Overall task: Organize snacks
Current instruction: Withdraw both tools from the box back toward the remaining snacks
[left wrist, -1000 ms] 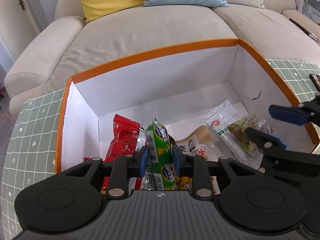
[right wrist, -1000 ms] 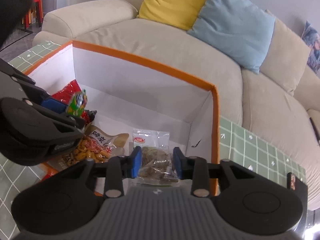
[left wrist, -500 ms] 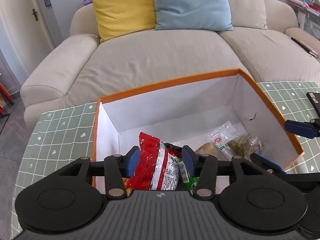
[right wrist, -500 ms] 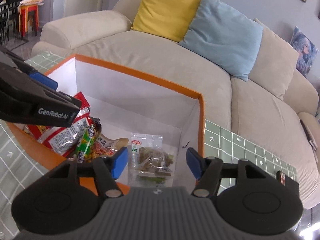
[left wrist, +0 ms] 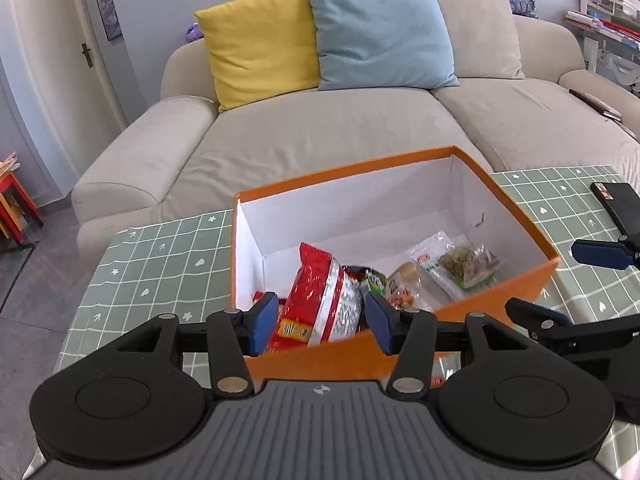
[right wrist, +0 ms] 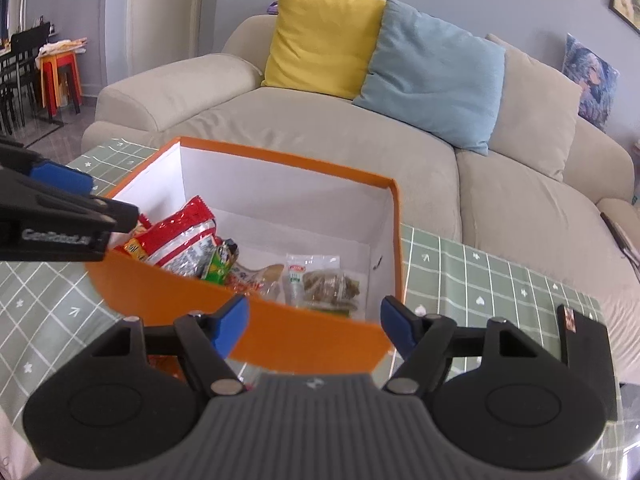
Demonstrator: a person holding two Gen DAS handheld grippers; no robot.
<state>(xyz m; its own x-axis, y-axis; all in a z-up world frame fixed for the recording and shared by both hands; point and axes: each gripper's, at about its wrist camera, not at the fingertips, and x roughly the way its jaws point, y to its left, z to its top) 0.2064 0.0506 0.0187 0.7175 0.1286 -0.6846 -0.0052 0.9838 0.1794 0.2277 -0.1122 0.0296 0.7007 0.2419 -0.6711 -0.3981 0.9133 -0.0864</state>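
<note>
An orange box [left wrist: 516, 216] with white inside stands on the green checked tablecloth. Inside lie a red snack bag [left wrist: 324, 300], a green packet [left wrist: 376, 280], a tan nut pack [left wrist: 404, 292] and a clear bag of brown snacks [left wrist: 460, 264]. My left gripper [left wrist: 322, 322] is open and empty, just in front of the box's near wall. My right gripper [right wrist: 314, 326] is open and empty before the box's near wall [right wrist: 304, 340]. In the right wrist view the red bag [right wrist: 180, 240], green packet [right wrist: 220, 264] and clear bag [right wrist: 324, 284] show too.
A beige sofa [left wrist: 320, 128] with a yellow cushion [left wrist: 260, 40] and a blue cushion [left wrist: 380, 32] stands behind the table. A black phone [left wrist: 620, 204] lies on the cloth right of the box, also in the right wrist view [right wrist: 584, 344]. Red stools [right wrist: 60, 76] stand far left.
Both grippers opened and let go of their snacks: the green packet and the clear bag now lie in the box. Both grippers pulled back and up out of the box.
</note>
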